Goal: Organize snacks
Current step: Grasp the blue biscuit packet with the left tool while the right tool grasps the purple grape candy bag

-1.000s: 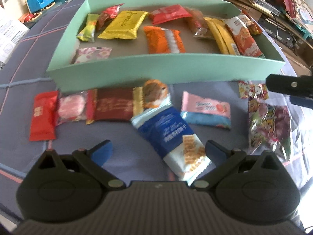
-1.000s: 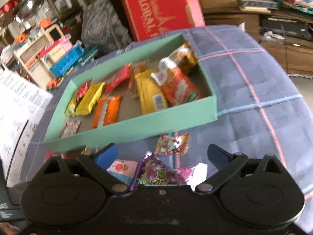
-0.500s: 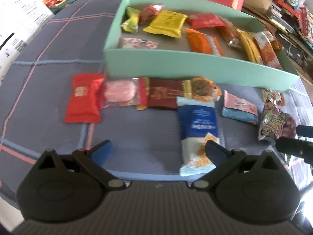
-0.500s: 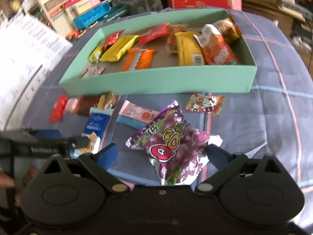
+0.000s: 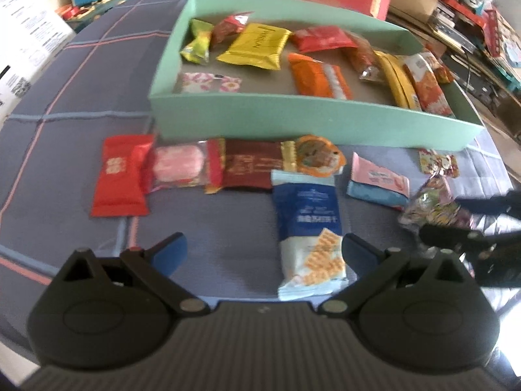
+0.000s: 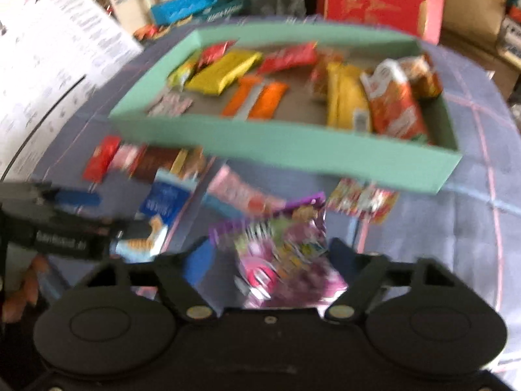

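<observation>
Snacks lie in two groups: about ten packets already inside the mint-green box (image 5: 312,120), and a row of loose ones on the blue checked cloth of the surface (image 5: 65,123) just in front of its near wall. The change is at the right claw (image 6: 270,262): it has come over the purple candy bag (image 6: 286,254) while rolling, and its jaws have just been closing from wide apart, with the bag between them. Right-wrist blur hides whether the pads already press on the foil; the gap is narrower, but a firm pinch cannot be confirmed. In the left view the bag (image 5: 433,205) appears crumpled where the dark claw meets it.

The left claw (image 5: 262,251) is spread and holds nothing, having drifted sideways along the row, so the blue-and-white cracker packet (image 5: 309,228) now lies toward its right finger rather than centred. The red packet (image 5: 119,176), pink sweet (image 5: 179,166), dark red bar (image 5: 250,169), round orange packet (image 5: 317,156), pink-and-blue packet (image 5: 379,182) and a small patterned sachet (image 5: 438,161) lie untouched.

Judging by this, the purple bag is the packet being taken for the box, with seven still outside it; a soft, slippery foil bag may slide out if lifted before the grip is firm
</observation>
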`<state>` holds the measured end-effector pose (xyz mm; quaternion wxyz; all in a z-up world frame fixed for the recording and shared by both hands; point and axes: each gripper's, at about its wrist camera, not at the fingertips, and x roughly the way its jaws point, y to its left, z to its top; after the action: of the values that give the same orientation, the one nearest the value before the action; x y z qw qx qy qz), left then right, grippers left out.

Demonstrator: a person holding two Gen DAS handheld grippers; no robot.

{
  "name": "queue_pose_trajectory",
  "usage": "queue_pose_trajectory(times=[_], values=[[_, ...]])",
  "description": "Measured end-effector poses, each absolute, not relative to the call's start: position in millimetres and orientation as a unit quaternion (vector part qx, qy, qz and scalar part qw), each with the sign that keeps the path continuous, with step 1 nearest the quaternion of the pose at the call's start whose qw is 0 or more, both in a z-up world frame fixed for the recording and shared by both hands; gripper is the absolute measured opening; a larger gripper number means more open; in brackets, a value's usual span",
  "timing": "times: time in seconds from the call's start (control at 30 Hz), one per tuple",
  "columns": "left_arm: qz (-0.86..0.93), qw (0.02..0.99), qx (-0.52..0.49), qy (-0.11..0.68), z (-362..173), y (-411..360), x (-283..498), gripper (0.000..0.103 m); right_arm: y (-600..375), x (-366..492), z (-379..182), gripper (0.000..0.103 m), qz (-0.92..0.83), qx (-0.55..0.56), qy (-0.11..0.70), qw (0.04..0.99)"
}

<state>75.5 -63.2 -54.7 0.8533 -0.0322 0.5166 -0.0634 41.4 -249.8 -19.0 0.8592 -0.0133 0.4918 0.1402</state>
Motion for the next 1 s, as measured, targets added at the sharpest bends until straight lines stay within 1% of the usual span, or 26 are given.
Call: queue_pose_trajectory(times=[0.13,0.27,0.33,0.43,0.5,0.53,0.57,0.6,0.63,0.67,0.87,1.0], values=[[-0.071,0.850,-0.026,0.521,-59.0,-71.1,79.4,0.103,-245.7,26.1,-21.8,0.062,0.140,-0.032,0.490,0.860],[-0.077,0.849,-0.010,0.523,-61.8,-78.8,82.7,0.103,-244.6,28.5,-24.6,0.063,0.131,-0.022,0.491,0.861],[-0.079,0.849,-0.002,0.523,-62.7,-81.1,83.2,0.103,-244.5,29.0,-27.0,0.064,0.126,-0.023,0.493,0.861],[-0.079,0.851,0.008,0.519,-64.1,-83.6,83.6,0.100,-242.3,24.6,-34.0,0.064,0.119,-0.031,0.489,0.863],[-0.081,0.855,0.023,0.511,-63.4,-87.6,83.1,0.089,-244.1,21.1,-33.1,0.060,0.109,-0.023,0.484,0.868],[-0.083,0.858,0.031,0.507,-62.8,-90.0,82.7,0.085,-246.1,19.4,-31.4,0.056,0.103,-0.016,0.483,0.870],[-0.085,0.860,0.040,0.502,-61.8,-92.4,82.1,0.074,-248.3,18.4,-30.3,0.052,0.096,-0.008,0.482,0.871],[-0.091,0.862,0.049,0.496,-60.6,-95.3,80.7,0.062,-251.5,18.0,-29.1,0.051,0.090,0.000,0.482,0.871],[-0.097,0.863,0.054,0.493,-59.2,-96.8,79.5,0.055,-254.5,17.5,-28.2,0.051,0.085,0.008,0.483,0.871],[-0.105,0.863,0.055,0.490,-58.1,-98.0,78.1,0.042,-257.6,16.8,-27.6,0.050,0.080,0.015,0.484,0.871],[-0.124,0.857,0.033,0.499,-52.2,-92.9,68.7,0.040,-273.2,8.4,-21.3,0.048,0.060,0.052,0.483,0.872],[-0.139,0.861,0.024,0.488,-34.7,-88.0,59.4,0.040,-279.4,3.6,-6.2,0.048,0.060,0.062,0.470,0.878]])
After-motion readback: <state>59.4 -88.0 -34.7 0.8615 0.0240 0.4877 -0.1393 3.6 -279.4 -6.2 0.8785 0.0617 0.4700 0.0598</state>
